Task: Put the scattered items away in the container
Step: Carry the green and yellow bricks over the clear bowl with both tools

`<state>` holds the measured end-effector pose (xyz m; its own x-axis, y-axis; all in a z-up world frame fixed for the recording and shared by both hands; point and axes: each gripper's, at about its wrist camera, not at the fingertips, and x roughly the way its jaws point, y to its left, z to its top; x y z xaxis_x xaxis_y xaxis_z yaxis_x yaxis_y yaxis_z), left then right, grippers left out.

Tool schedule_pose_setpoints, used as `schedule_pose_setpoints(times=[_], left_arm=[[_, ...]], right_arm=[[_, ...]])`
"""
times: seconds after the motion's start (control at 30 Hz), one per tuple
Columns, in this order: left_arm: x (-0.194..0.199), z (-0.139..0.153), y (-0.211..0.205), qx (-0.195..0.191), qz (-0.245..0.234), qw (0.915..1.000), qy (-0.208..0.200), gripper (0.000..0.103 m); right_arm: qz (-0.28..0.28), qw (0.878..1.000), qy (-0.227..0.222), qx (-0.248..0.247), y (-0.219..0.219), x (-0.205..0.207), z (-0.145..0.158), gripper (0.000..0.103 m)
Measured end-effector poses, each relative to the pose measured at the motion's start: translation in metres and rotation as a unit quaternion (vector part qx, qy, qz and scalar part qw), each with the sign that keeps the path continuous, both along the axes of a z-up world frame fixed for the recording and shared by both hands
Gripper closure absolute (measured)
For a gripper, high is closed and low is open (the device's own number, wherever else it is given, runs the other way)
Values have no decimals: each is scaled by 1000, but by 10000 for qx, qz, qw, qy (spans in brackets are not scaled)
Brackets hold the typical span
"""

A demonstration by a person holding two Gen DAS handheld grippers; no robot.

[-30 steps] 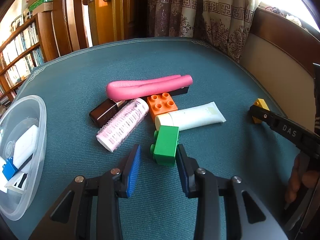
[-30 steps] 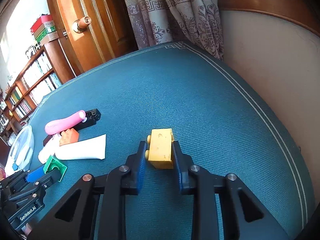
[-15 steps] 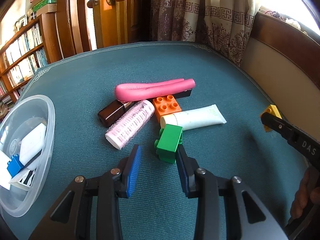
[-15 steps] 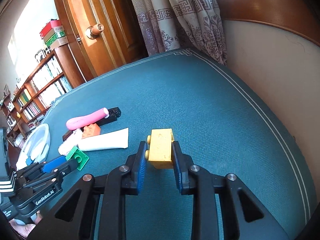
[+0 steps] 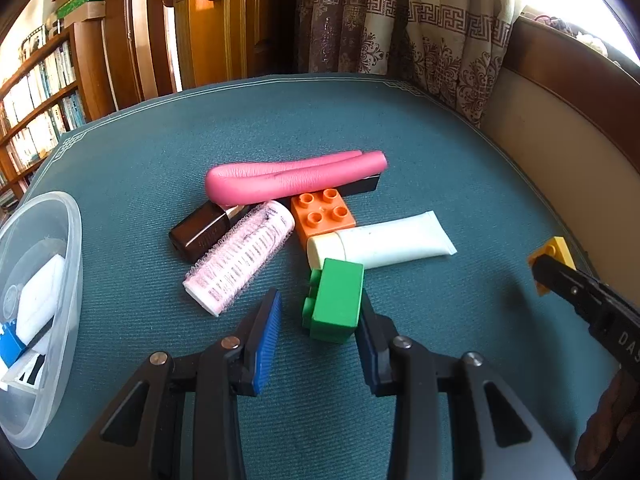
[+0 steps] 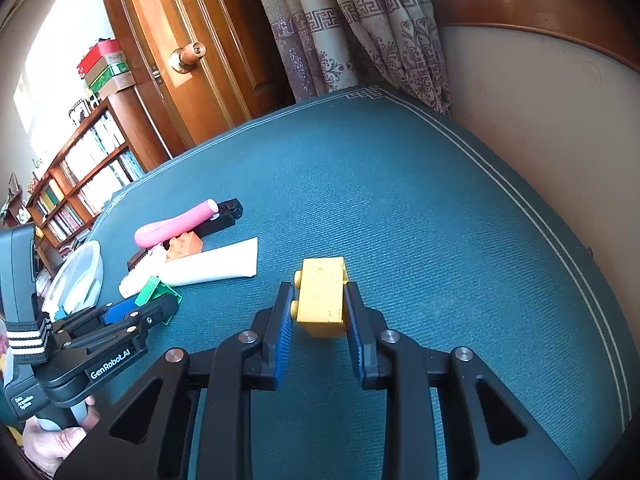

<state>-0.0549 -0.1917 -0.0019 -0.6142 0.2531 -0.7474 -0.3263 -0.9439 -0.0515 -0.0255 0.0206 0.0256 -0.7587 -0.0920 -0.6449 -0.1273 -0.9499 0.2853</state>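
The right gripper (image 6: pixel 318 312) holds the yellow brick (image 6: pixel 322 294) near the table's right edge, while the left gripper (image 5: pixel 318 322) stands wide around the green brick (image 5: pixel 336 300), which may tip if pushed.

On the worktop (image 5: pixel 400 128), a bowl (image 5: pixel 64 216) sits far left. A tube (image 5: pixel 392 240), curler (image 5: pixel 240 256) and studded brick (image 5: pixel 322 216) lie clustered mid-worktop; another brick (image 5: pixel 336 300) lies just before them.
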Motion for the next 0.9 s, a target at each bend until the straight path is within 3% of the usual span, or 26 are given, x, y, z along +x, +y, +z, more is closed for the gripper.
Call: schedule_pose_setpoints(times=[0.07, 0.9], left_arm=[[0, 0, -1, 35, -18, 10000, -15, 78], [33, 32, -66, 143, 500, 9977, 431, 78]], right_arm=[[24, 10000, -2, 10, -2, 1, 0, 76], [614, 9980, 139, 107, -61, 1, 17, 76]])
